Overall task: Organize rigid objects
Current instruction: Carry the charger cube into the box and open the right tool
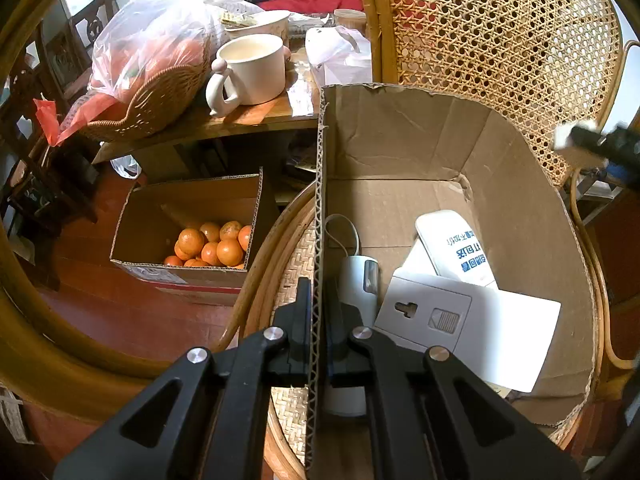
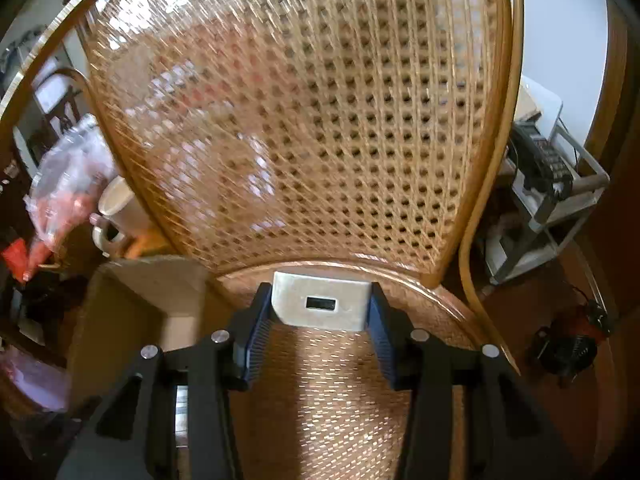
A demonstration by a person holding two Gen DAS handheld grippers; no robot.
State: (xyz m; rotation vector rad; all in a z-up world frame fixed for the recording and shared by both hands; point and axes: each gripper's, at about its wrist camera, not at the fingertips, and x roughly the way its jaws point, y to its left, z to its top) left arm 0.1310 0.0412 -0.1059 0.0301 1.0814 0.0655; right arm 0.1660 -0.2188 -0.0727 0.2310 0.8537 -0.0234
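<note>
My left gripper (image 1: pixel 319 312) is shut on the left wall of an open cardboard box (image 1: pixel 400 148) that stands on a rattan chair seat. Inside the box lie a white device with a cord (image 1: pixel 358 280), a white pouch with blue print (image 1: pixel 456 248) and a flat grey-white panel (image 1: pixel 472 328). My right gripper (image 2: pixel 320 304) is shut on a small white block with a dark slot (image 2: pixel 320 300), held above the woven seat (image 2: pixel 320 400) in front of the cane backrest. It shows blurred at the right edge of the left wrist view (image 1: pixel 576 140). The box corner (image 2: pixel 132 288) sits to its left.
A table at left holds a white mug (image 1: pixel 256 68), a wicker basket with a bag of oranges (image 1: pixel 148 64) and clutter. A box of oranges (image 1: pixel 200 240) stands on the floor. The cane backrest (image 1: pixel 500 40) rises behind. A metal shelf (image 2: pixel 556 192) stands at right.
</note>
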